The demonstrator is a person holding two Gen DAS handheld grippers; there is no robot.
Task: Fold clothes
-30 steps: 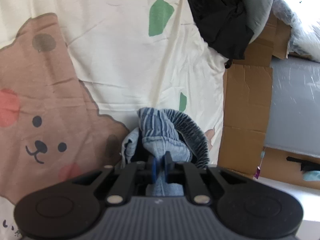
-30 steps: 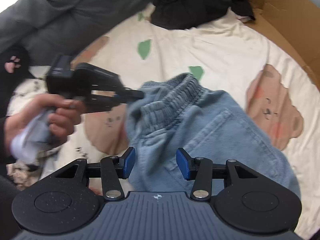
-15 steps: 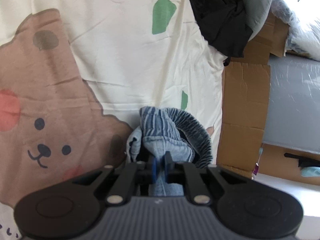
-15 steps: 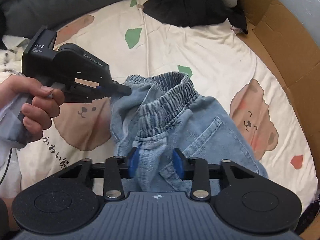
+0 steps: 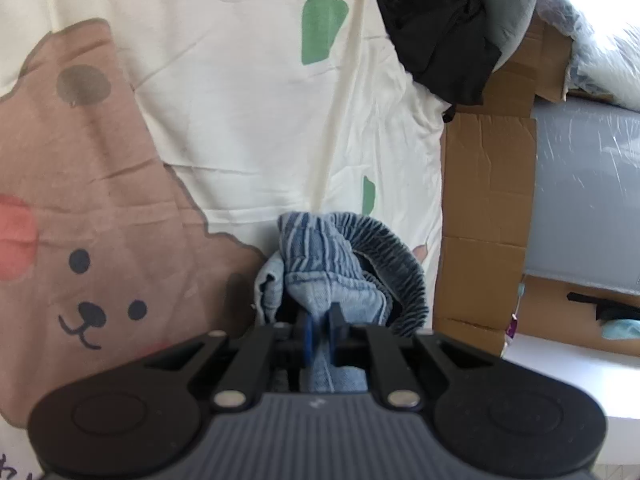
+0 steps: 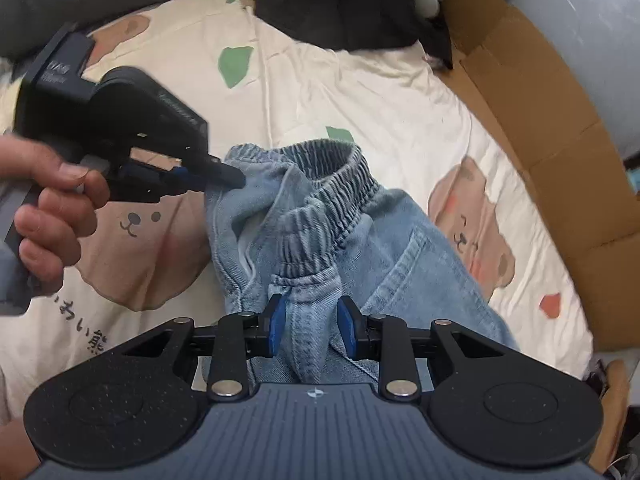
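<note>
Jeans (image 6: 320,240), light blue denim with an elastic waistband, lie bunched on the bear-print sheet (image 6: 360,92), waist toward the far side, legs running near and right under my right tongs. My left tongs (image 5: 319,330) are pinched tight on a fold of denim at the waistband edge; in the right view they come in from the left, my hand (image 6: 48,204) wrapped round the grip. My right tongs (image 6: 311,326) have their blue pads (image 6: 277,322) either side of a ridge of denim just below the waistband, narrowed but not fully closed; whether they bite yet I cannot tell.

To do this well, I judge I should close the right fully on that ridge, then draw both grips apart so the waistband pulls straight and flat before any fold. Catching one layer only would let the cloth twist.

A black garment (image 6: 352,8) heaps at the far edge of the sheet, and a cardboard wall (image 6: 560,152) runs down the right. Both are well apart from the jeans, though the cardboard limits how far right I can spread the legs.
</note>
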